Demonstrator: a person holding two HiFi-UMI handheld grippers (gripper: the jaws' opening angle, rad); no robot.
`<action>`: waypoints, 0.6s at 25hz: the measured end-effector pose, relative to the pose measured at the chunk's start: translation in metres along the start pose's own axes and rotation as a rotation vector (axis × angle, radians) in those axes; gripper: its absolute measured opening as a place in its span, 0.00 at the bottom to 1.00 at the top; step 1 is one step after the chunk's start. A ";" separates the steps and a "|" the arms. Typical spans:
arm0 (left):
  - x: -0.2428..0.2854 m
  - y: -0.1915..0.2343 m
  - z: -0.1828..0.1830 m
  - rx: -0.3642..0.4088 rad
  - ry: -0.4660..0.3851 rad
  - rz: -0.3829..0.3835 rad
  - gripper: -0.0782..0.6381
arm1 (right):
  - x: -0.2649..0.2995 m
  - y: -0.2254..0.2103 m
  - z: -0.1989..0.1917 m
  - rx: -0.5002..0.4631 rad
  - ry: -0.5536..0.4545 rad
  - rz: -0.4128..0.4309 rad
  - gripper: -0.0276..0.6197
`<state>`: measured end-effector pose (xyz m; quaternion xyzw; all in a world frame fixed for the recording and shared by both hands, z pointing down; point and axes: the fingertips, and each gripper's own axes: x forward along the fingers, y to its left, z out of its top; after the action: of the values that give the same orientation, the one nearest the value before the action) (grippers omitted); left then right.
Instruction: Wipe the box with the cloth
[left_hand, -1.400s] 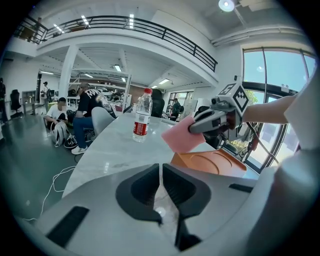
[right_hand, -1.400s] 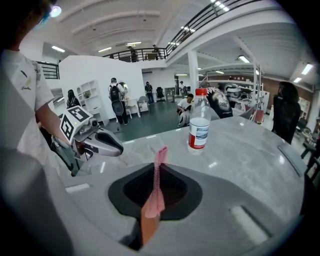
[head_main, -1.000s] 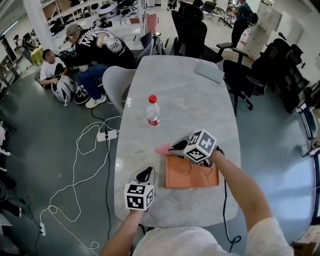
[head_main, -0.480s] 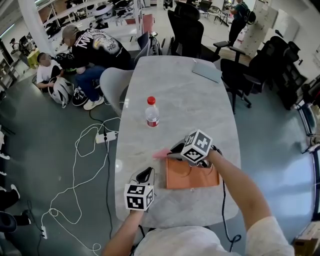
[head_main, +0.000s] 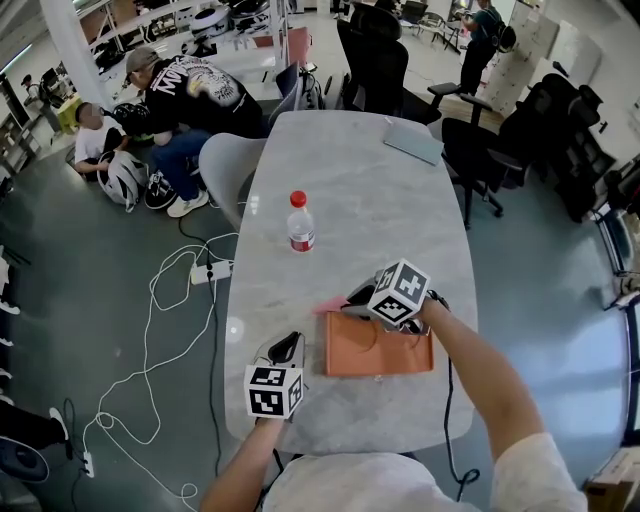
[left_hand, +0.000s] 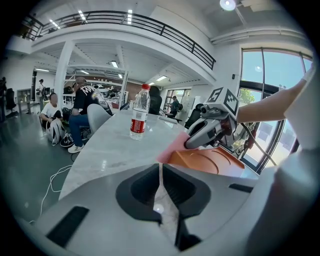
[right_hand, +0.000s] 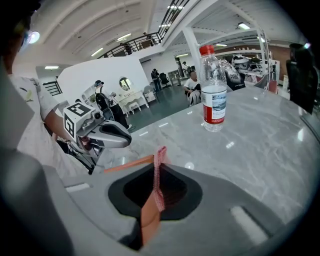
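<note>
A flat orange box (head_main: 380, 346) lies on the grey marble table (head_main: 350, 190), near its front edge. My right gripper (head_main: 347, 298) hovers over the box's far left corner, shut on a pink cloth (head_main: 325, 304) that sticks out leftward past the box. The right gripper view shows the cloth (right_hand: 159, 172) pinched between the jaws, with the box edge (right_hand: 127, 164) behind it. My left gripper (head_main: 288, 348) rests just left of the box, shut with nothing in it. From the left gripper view the box (left_hand: 210, 159), the cloth (left_hand: 172, 147) and the right gripper (left_hand: 206, 132) lie ahead to the right.
A water bottle with a red cap (head_main: 299, 222) stands mid-table beyond the box. A grey flat device (head_main: 418, 143) lies at the far right end. Black chairs (head_main: 385, 60) ring the far side. People (head_main: 180, 90) crouch on the floor at left, near trailing cables (head_main: 175, 300).
Both grippers and the box stay almost where they were. Only the head view has shifted a little, and the people at the back left have moved slightly.
</note>
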<state>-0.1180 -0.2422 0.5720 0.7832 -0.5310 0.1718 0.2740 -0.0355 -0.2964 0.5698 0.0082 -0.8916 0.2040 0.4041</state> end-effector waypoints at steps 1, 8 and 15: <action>0.000 -0.001 0.000 0.001 0.000 0.002 0.15 | -0.002 -0.001 -0.002 0.001 0.001 -0.002 0.07; -0.007 -0.007 -0.001 0.007 -0.001 0.022 0.15 | -0.015 -0.002 -0.015 0.002 0.004 -0.011 0.07; -0.010 -0.015 -0.001 0.008 -0.006 0.037 0.15 | -0.027 -0.008 -0.031 0.019 0.006 -0.026 0.07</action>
<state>-0.1081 -0.2300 0.5638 0.7749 -0.5456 0.1765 0.2660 0.0063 -0.2963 0.5712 0.0229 -0.8881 0.2075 0.4095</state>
